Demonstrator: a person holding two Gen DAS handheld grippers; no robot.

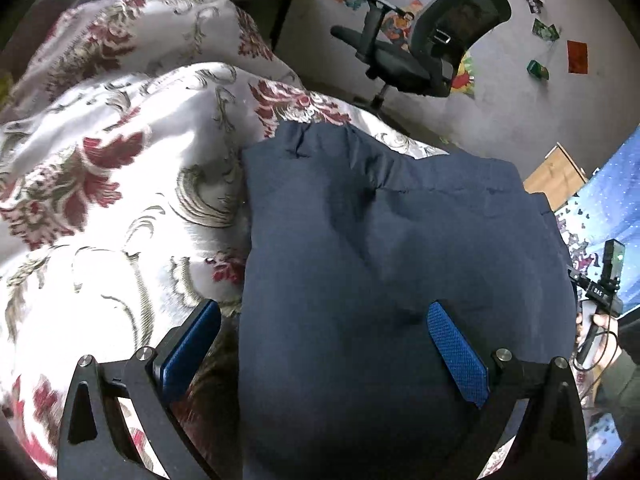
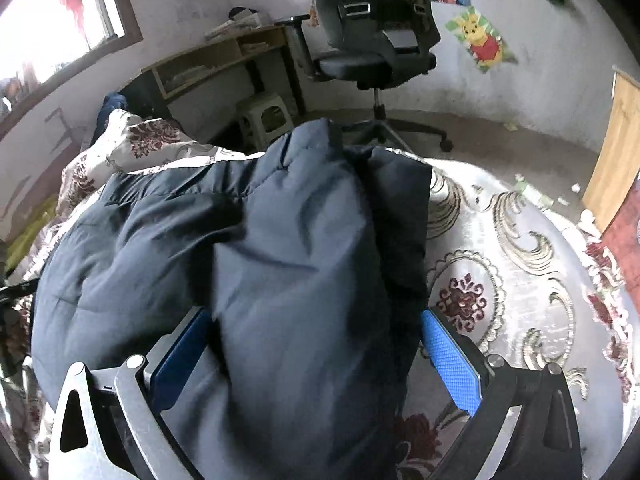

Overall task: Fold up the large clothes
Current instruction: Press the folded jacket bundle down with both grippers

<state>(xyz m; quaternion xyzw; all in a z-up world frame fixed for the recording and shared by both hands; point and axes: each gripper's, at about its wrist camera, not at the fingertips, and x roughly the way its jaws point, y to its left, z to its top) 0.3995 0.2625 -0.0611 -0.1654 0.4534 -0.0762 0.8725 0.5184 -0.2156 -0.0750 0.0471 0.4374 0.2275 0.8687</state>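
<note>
Navy padded jacket (image 2: 280, 260) – lying on floral bedspread (image 2: 520, 260); we are holding left gripper (image 1: 324, 344) and right gripper (image 2: 316, 344) spread wide, fabric bulging between fingers

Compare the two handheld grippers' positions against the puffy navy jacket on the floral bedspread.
The left gripper straddles the edge of the puffy navy jacket: one pad over the floral bedspread, the other over fabric. The right gripper has a thick raised bundle of the jacket filling the gap between its pads. Around the left the jacket lies flat; at the right it bunches upward. Both have blue pads, spread wide.
</note>
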